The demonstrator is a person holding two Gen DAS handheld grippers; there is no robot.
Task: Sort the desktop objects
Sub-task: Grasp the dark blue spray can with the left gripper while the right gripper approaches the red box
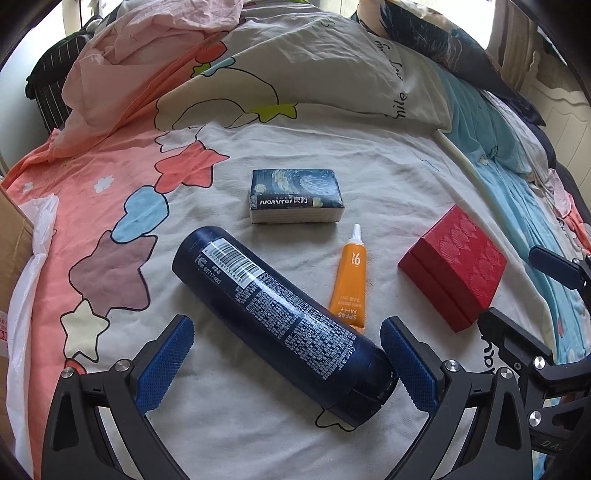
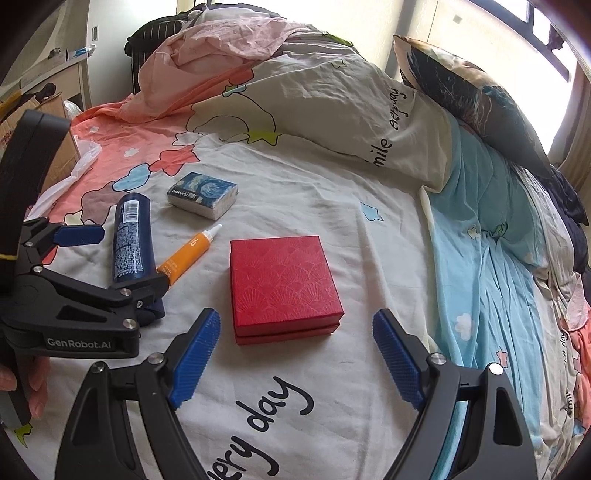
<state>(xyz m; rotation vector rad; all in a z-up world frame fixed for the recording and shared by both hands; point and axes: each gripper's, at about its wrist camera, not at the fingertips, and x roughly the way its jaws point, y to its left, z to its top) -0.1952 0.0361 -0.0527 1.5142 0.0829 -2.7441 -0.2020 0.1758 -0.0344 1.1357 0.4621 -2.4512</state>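
We see a bed (image 2: 332,206) under a cartoon-print quilt, bright windows (image 2: 524,22) at one o'clock, a pale desk (image 2: 55,77) at ten o'clock.

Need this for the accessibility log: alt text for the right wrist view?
Open right gripper hovers just short of a closed red box on a patterned bedsheet. To its left, the open left gripper straddles a dark blue bottle, with an orange tube and tissue pack nearby.

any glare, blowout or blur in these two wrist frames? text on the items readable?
Left wrist: soft even daylight, sharp; barcode and print on the dark bottle readable, faint sheen only; strong fisheye bending at the edges. Right wrist: window at top right blown out white, bedsheet still well exposed; red box crisp, small print on the orange tube too tiny to read.
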